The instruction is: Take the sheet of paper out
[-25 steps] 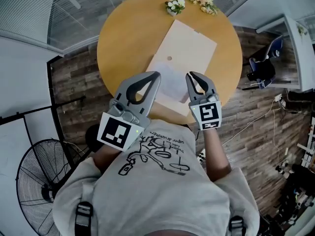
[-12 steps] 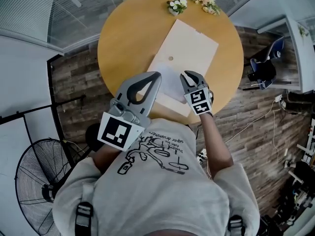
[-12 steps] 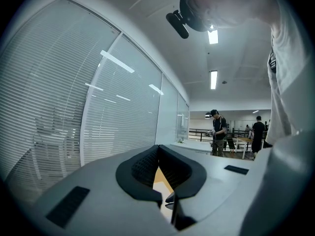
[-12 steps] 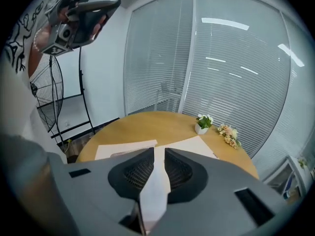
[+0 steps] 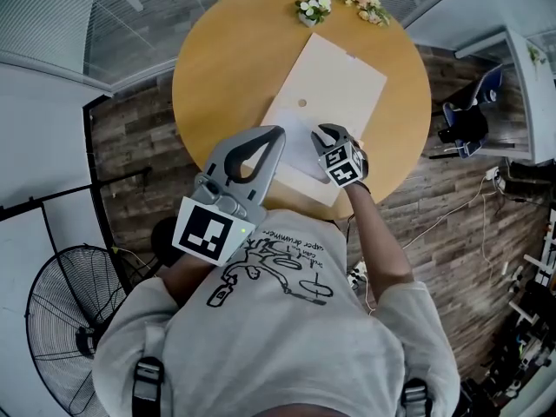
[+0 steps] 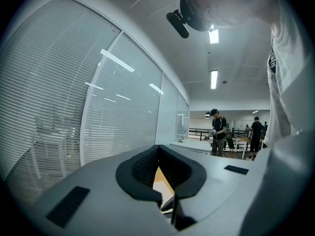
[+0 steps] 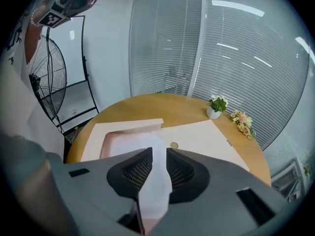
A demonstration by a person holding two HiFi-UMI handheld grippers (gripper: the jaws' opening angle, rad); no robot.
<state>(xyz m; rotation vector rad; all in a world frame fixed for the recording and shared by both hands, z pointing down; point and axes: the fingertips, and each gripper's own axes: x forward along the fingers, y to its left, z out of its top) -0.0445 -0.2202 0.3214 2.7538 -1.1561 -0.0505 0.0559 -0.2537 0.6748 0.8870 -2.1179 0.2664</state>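
Observation:
A large tan envelope (image 5: pixel 339 72) lies on the round wooden table (image 5: pixel 217 68) with its flap (image 7: pixel 123 128) open towards me. A white sheet of paper (image 5: pixel 298 146) sticks partly out of its mouth. My right gripper (image 5: pixel 328 137) points steeply down at the sheet's near right part. Its jaws have just been opening, and the sheet (image 7: pixel 158 173) shows in the gap between the pads, which do not press on it. My left gripper (image 5: pixel 276 135) hangs level above the table's near edge, its tips together and nothing held.
A small white pot of flowers (image 5: pixel 309 9) and a loose flower bunch (image 5: pixel 361 1) sit at the table's far edge. A standing fan (image 5: pixel 65 320) is on the floor to the left. Glass walls with blinds lie beyond the table.
My right gripper has dropped towards the table and now sits low over the white sheet. The left gripper has not moved.

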